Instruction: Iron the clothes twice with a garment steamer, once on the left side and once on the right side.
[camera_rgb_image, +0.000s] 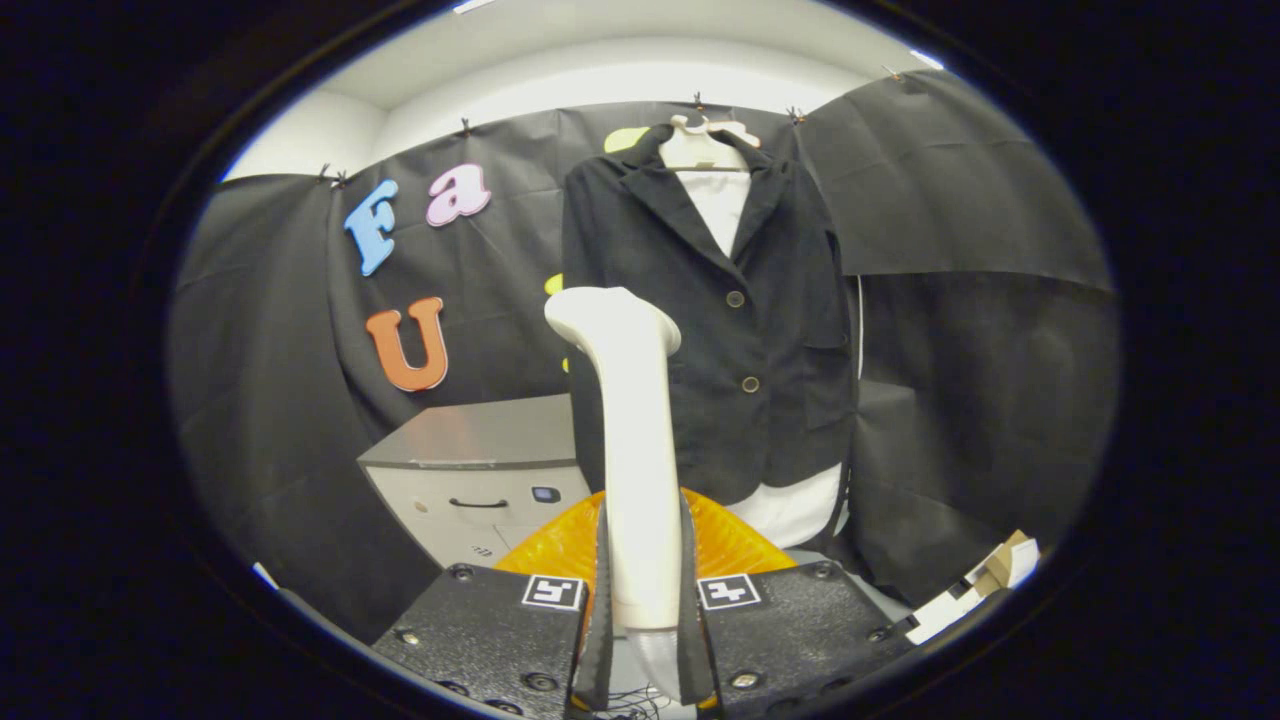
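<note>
In the gripper view, the gripper (640, 610) has both fingers clamped against the handle of the garment steamer (630, 420), which stands upright between them with its head tipped toward the left. Beyond the fingers, the dark jacket (720, 320) hangs on a hanger (705, 145) against the booth wall, apart from the steamer head, with a grey cabinet (480, 470) to its left. Likely risk: the smooth handle may rotate in the grip, turning the head off the fabric during a pass.

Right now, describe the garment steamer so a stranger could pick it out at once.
Start at the black jacket hanging on the booth's wall, over a white shirt. In front of it rises the garment steamer, its handle clamped between the fingers of the gripper. It is the pale upright wand with a bent head, unlike the grey cabinet beside it.
</note>
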